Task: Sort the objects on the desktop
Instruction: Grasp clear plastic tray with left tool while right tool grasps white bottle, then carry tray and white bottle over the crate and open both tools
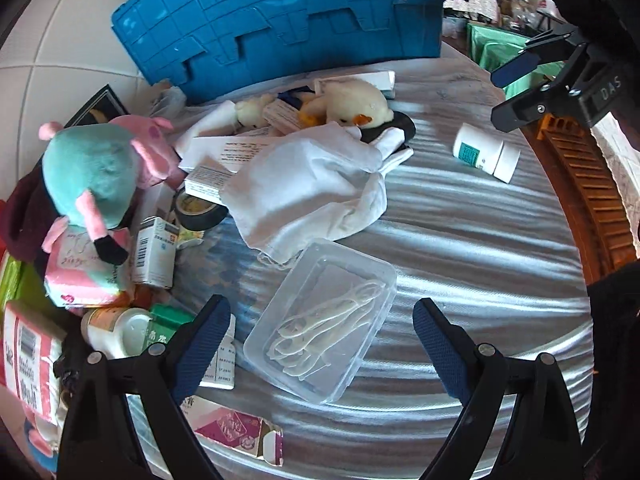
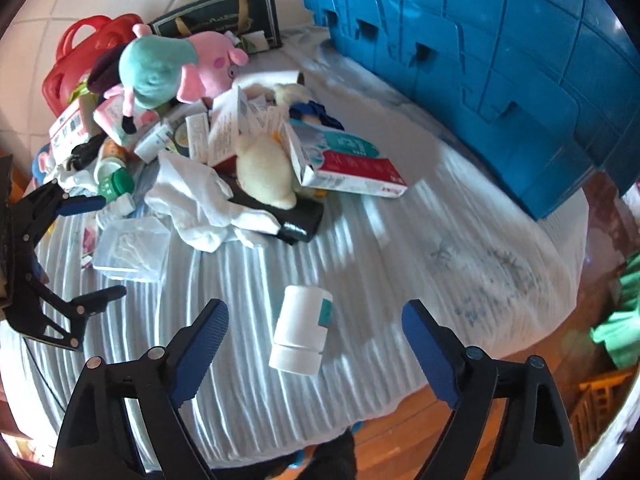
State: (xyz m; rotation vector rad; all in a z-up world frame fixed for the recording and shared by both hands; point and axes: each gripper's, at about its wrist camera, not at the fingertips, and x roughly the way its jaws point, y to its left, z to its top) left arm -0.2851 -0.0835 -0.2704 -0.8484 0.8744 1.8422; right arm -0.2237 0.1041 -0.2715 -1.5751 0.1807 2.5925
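Right wrist view: my right hand-held gripper (image 2: 314,354) stands wide open and empty astride the white plastic pill bottle with the teal label (image 2: 302,330), lying on the silvery rippled counter (image 2: 400,264). I'd lower squarely, then pinch its body, since I reckon it could roll.

My left hand-held gripper (image 1: 320,346) gapes empty over the clear plastic lidded box (image 1: 320,322).

A home room: plush toys (image 1: 92,176), medicine boxes (image 2: 344,164), tiled floor (image 1: 60,40).

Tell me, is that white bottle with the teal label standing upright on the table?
No, the white bottle lies on its side on the table, apart from the clutter, its cap end toward the camera.
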